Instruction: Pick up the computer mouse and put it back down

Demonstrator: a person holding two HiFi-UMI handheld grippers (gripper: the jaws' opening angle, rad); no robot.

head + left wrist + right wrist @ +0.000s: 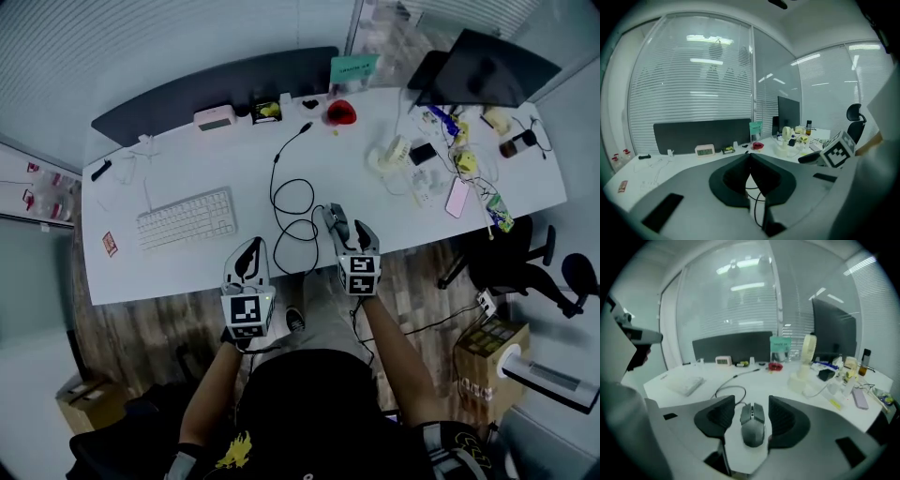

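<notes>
- Computer mouse (752, 424): dark, lying flat on the white table (234, 159) near its front edge, nose pointing to 12 o'clock in the right gripper view.
- Handling (judged): a light, rigid plastic shell with smooth curved flanks that may slip. Best taken across its two sides, at the waist just behind the buttons, with even pressure and a level lift.
- Right tongs (751, 401): jaws wide apart, one at 9 o'clock and one at 3 o'clock of the mouse. A narrow gap shows on each side, so nothing is gripped.
- Black cable (291, 202): looped at 11 o'clock of the mouse. It is probably the mouse's own cord and would trail on lifting.
- Left tongs (750, 161): jaw tips closed together on nothing, at 8 o'clock of the mouse in the head view, off the table's front edge.
- Keyboard (186, 217): at 9 o'clock, well apart.
</notes>
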